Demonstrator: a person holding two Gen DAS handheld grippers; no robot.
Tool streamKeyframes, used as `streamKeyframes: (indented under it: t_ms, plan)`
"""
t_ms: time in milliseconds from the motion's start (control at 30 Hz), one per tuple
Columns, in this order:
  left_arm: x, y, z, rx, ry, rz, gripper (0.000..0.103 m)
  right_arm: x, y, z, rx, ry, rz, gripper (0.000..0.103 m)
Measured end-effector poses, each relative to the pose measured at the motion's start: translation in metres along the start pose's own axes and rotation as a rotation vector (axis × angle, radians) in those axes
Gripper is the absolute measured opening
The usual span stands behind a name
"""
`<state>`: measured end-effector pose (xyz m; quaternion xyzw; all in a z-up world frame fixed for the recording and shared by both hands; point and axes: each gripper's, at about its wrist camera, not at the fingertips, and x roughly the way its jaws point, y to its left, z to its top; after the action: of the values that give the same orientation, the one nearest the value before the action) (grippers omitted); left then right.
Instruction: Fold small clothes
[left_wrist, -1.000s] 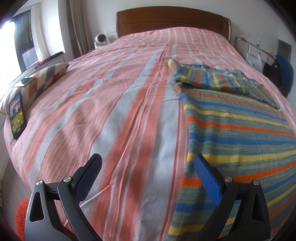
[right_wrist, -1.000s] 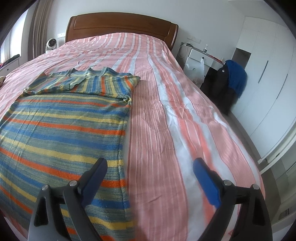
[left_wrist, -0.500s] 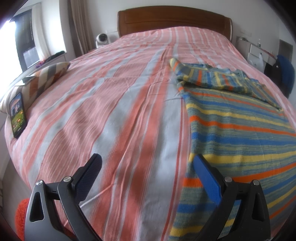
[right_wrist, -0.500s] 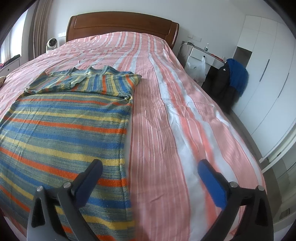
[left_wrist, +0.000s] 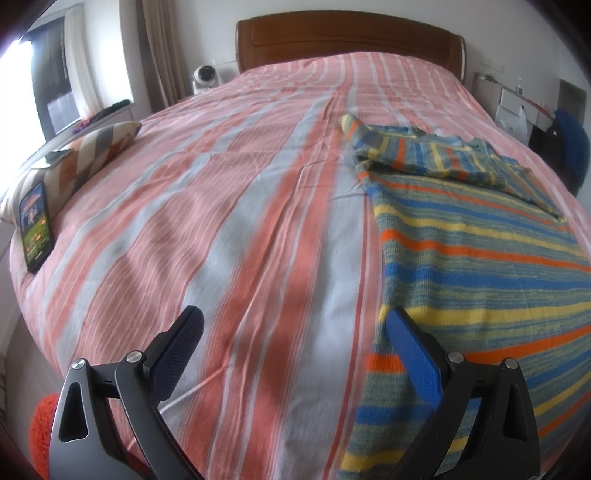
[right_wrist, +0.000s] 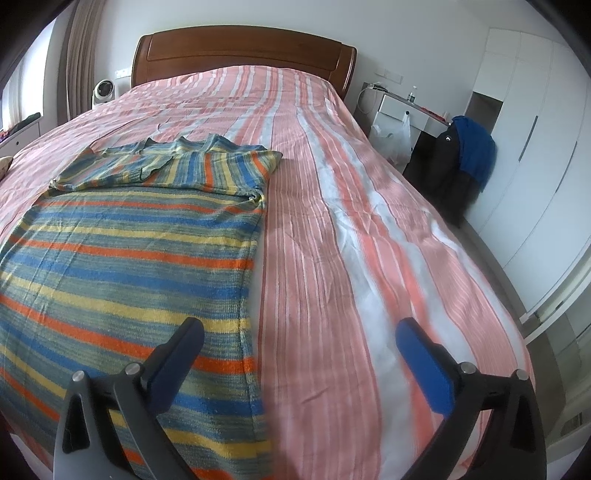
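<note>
one striped sweater (left_wrist: 480, 251) lies flat on the bed (left_wrist: 229, 206), filling the right half of the left view, its sleeves folded across the top. two grippers, left gripper (left_wrist: 295, 332) and right gripper (right_wrist: 301, 341), both spread wide, gripping nothing. one phone (left_wrist: 35, 227) at left edge.

A bed with a pink and white striped sheet (left_wrist: 229, 229) fills both views, with a brown wooden headboard (right_wrist: 240, 48) at the top. At the left edge of the left view lie a phone (left_wrist: 36, 225) and a patterned pillow (left_wrist: 92, 151). A blue jacket (right_wrist: 474, 147) hangs at the right of the right view, beside white wardrobe doors (right_wrist: 535, 129).
</note>
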<state>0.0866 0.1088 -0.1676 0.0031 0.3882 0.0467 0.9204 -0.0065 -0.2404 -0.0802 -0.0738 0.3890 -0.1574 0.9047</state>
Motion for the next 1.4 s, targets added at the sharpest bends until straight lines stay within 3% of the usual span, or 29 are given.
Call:
streamKeyframes:
  t_ms: [667, 767, 833, 967, 1033, 1133, 1233, 1267, 1400]
  plan:
    - [0.003, 0.004, -0.004, -0.004, 0.011, 0.004, 0.1, 0.001, -0.007, 0.001, 0.021, -0.004, -0.012, 0.102]
    - [-0.004, 0.008, -0.007, -0.014, 0.069, -0.029, 0.1, -0.006, -0.014, 0.005, 0.019, -0.02, 0.004, 0.102]
    - [-0.012, 0.011, -0.013, -0.019, 0.13, -0.082, 0.1, -0.016, -0.024, 0.008, 0.022, -0.028, 0.061, 0.102]
    - [-0.022, 0.011, -0.055, 0.046, 0.308, -0.159, 0.1, -0.039, -0.044, -0.007, -0.005, 0.008, 0.279, 0.102]
    - [-0.027, 0.007, -0.066, 0.073, 0.36, -0.171, 0.099, -0.038, -0.046, -0.024, -0.042, 0.133, 0.426, 0.102]
    - [-0.028, -0.003, -0.071, 0.099, 0.413, -0.227, 0.099, -0.024, -0.046, -0.053, -0.024, 0.345, 0.58, 0.102]
    - [-0.02, -0.008, -0.077, 0.107, 0.449, -0.213, 0.092, -0.012, -0.051, -0.062, 0.029, 0.415, 0.628, 0.099]
    - [-0.019, -0.008, -0.078, 0.099, 0.454, -0.217, 0.089, -0.007, -0.052, -0.062, 0.045, 0.427, 0.628, 0.096]
    - [-0.025, -0.013, -0.084, 0.116, 0.472, -0.225, 0.069, 0.017, -0.038, -0.07, 0.049, 0.535, 0.682, 0.056]
